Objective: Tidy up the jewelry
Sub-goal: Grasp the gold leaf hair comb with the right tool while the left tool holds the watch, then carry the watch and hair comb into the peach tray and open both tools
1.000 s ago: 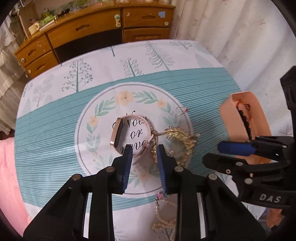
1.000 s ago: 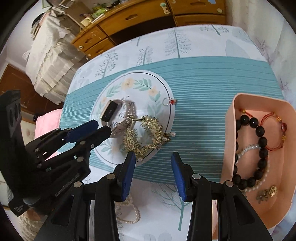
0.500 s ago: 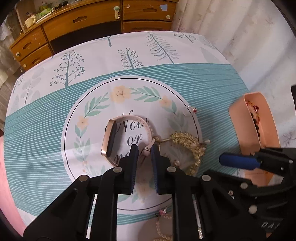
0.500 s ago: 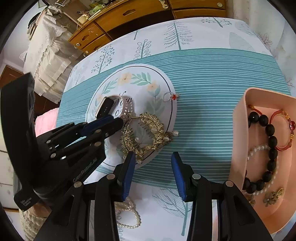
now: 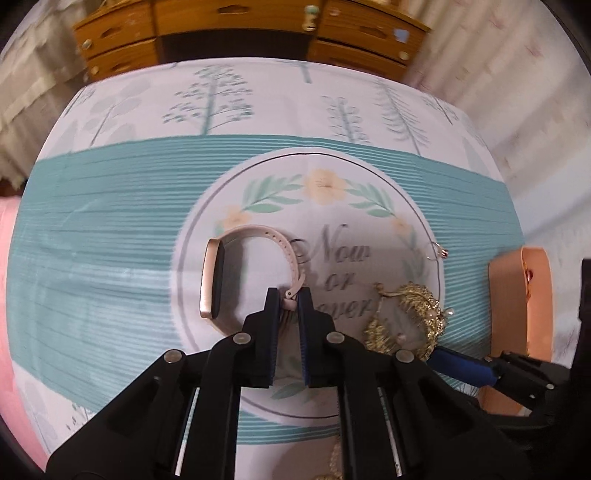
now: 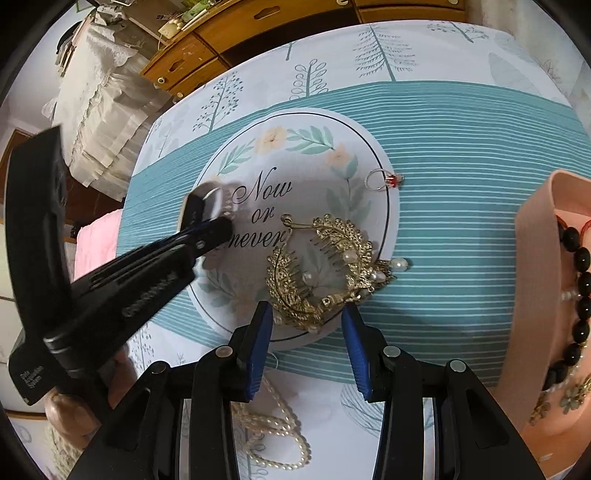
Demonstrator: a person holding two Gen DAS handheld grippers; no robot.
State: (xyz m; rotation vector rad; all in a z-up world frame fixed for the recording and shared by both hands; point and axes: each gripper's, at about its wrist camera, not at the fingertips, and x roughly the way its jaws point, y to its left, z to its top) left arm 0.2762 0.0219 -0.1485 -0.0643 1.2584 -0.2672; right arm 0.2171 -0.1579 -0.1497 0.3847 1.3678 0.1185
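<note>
blur: dresser (image 5: 236,33) at 12 o'clock, left view | cut off: pink tray (image 6: 535,295) by 3 o'clock edge, right view | hidden: pearl necklace (image 6: 273,435) partly under right gripper (image 6: 306,317); watch (image 6: 216,201) mostly behind left gripper (image 6: 218,229)

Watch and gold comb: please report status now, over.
Left gripper shut on the watch strap. Right gripper open, gold hair comb just ahead of its fingertips, untouched. Pink tray to the right, nothing blocking.

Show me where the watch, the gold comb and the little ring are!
watch (image 5: 212,284), left wrist view, on its dark face.
gold comb (image 6: 343,240), right wrist view, on its leafy top.
little ring (image 6: 376,180), right wrist view, on its wire loop.
</note>
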